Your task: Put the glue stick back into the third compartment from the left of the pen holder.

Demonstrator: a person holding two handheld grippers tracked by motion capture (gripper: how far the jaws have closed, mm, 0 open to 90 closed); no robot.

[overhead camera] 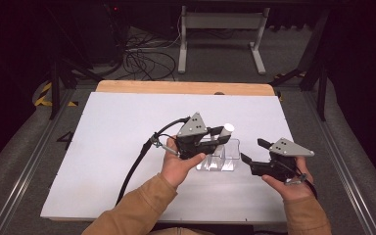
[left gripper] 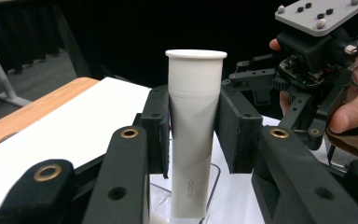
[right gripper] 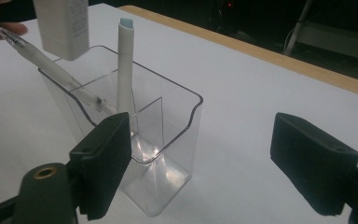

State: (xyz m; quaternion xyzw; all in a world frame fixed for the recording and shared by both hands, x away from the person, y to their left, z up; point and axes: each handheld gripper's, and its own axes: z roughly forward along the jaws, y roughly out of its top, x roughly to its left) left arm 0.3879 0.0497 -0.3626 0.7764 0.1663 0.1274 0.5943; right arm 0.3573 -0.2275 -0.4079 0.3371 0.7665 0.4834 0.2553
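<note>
My left gripper [overhead camera: 223, 133] is shut on a white cylindrical tube [left gripper: 196, 79], which stands upright between the pads. The tube's lower end [right gripper: 63, 28] hangs just above a clear plastic holder [right gripper: 191, 100] with inner dividers, near the middle of the white mat [overhead camera: 127, 147]. A white pen with a pale blue tip [right gripper: 125, 65] stands in the holder's rear compartment. A translucent pen [right gripper: 51, 65] leans out over its rim. My right gripper [overhead camera: 253, 151] is open to the right of the holder [overhead camera: 225, 159], aimed at it, with nothing between its pads.
The white mat covers a wooden table whose far edge [overhead camera: 186, 87] shows beyond it. A black cable [overhead camera: 137, 161] trails from the left gripper across the mat toward the front. A metal frame and loose cables lie on the floor behind the table.
</note>
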